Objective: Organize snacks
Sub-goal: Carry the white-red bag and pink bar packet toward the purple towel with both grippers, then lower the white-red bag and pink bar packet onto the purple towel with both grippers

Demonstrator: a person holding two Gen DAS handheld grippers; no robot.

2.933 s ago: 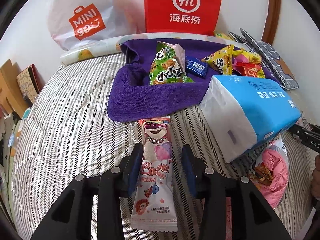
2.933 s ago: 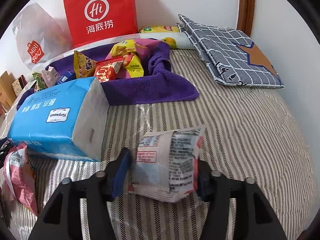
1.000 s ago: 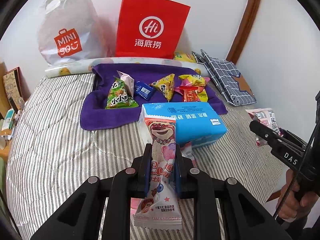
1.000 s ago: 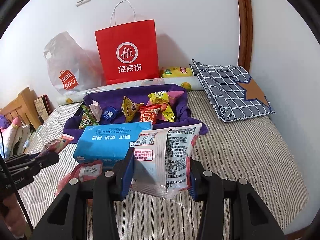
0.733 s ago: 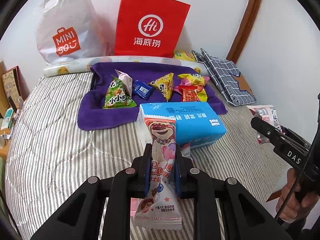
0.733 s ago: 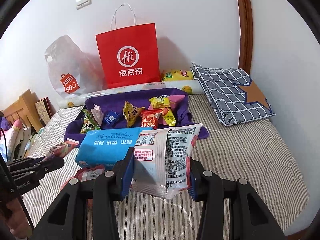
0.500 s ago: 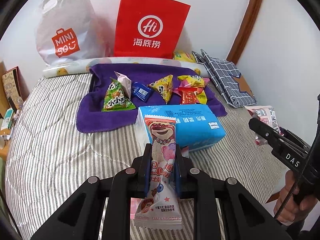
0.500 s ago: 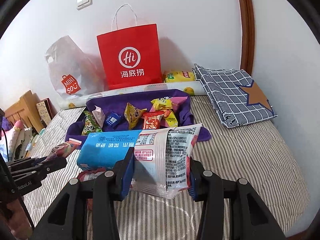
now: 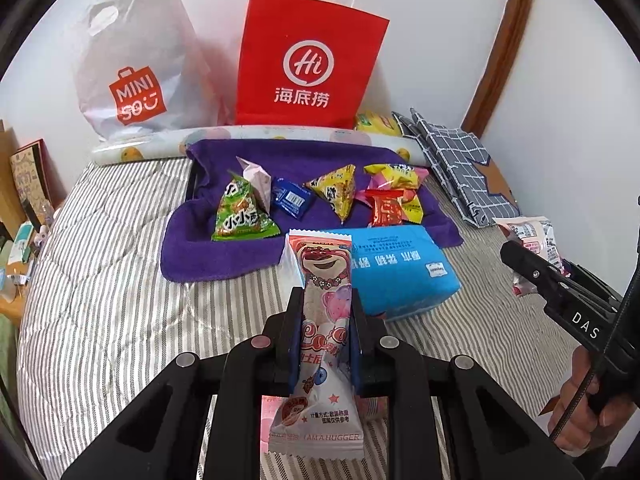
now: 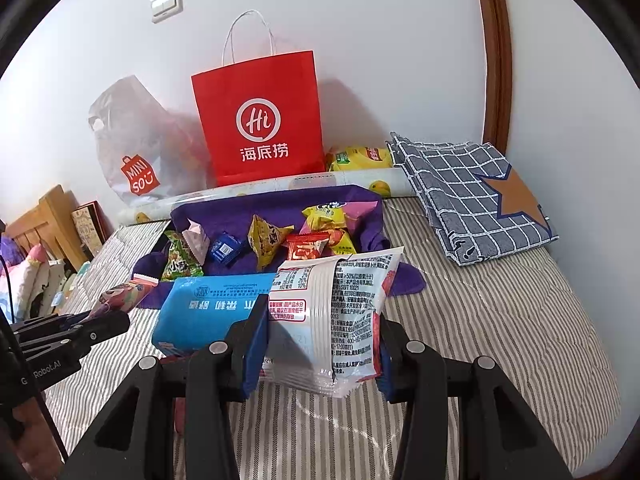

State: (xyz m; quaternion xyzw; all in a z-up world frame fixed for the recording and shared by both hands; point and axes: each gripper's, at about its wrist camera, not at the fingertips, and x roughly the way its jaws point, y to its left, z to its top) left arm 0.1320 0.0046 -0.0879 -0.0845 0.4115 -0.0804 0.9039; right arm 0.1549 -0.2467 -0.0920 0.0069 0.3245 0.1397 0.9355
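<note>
Striped grey bedspread [image 9: 112,312], purple towel-lined tray [image 9: 208,248] of small packets ahead. Left gripper [image 9: 325,312] clamped on long pink bear-print wrapper [image 9: 325,320]; right gripper [image 10: 320,320] pinching white printed snack bag [image 10: 332,312], both lifted, probably for carrying trayward.

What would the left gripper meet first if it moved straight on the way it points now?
Probably the blue tissue pack lying on the striped bed cover, just ahead of the left gripper and its held pink bear-print snack bar; depth is uncertain.

Glossy plastic snack wrappers [image 9: 320,320]; fuzzy purple cloth towel [image 9: 224,256]; matt red paper bag [image 9: 308,64]; quilted striped bedcover [image 9: 100,300].
</note>
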